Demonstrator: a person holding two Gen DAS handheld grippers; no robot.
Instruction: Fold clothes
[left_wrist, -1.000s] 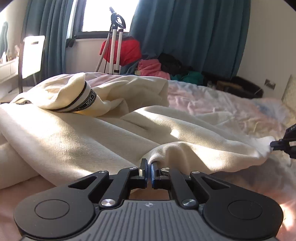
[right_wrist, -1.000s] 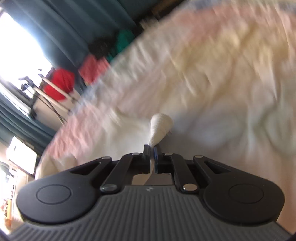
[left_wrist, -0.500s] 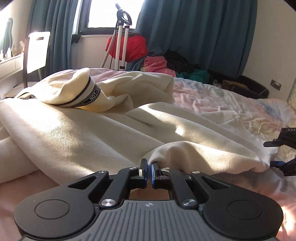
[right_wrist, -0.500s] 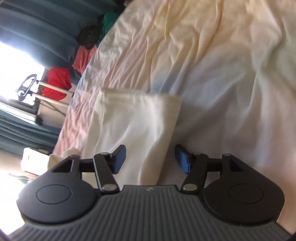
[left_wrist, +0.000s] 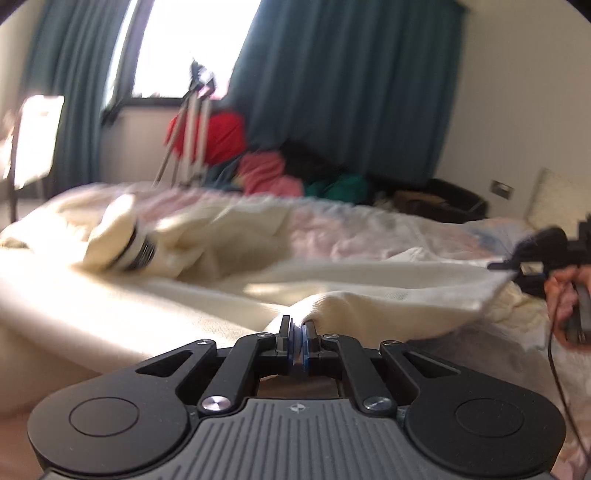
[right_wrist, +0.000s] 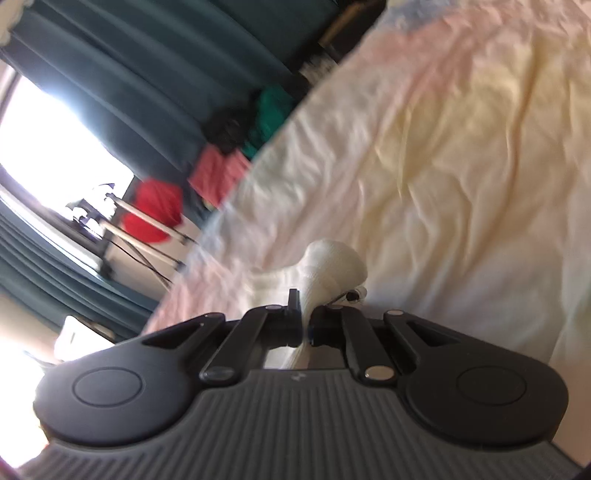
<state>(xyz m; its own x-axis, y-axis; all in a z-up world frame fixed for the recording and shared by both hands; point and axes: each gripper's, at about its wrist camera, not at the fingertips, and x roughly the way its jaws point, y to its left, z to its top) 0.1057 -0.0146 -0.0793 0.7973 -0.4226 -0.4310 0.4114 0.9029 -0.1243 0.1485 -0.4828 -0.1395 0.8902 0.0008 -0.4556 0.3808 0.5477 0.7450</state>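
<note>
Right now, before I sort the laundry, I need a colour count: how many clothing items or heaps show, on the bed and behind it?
Cream: 1, the cream garment that both grippers pinch
Red: 1, the red bundle
Pink: 1, the pink heap
Green: 1, the green heap
Black: 1, the black heap
Total: 5

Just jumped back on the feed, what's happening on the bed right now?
A person is folding a cream-coloured knit garment spread across the pastel bedsheet. The left gripper is shut on a fold of the garment near its front edge. The right gripper is shut on a bunched end of the same fabric, which looks pulled taut between the two. Both views are motion-blurred, so the grippers appear to be mid-move. The fold is not yet laid down.
</note>
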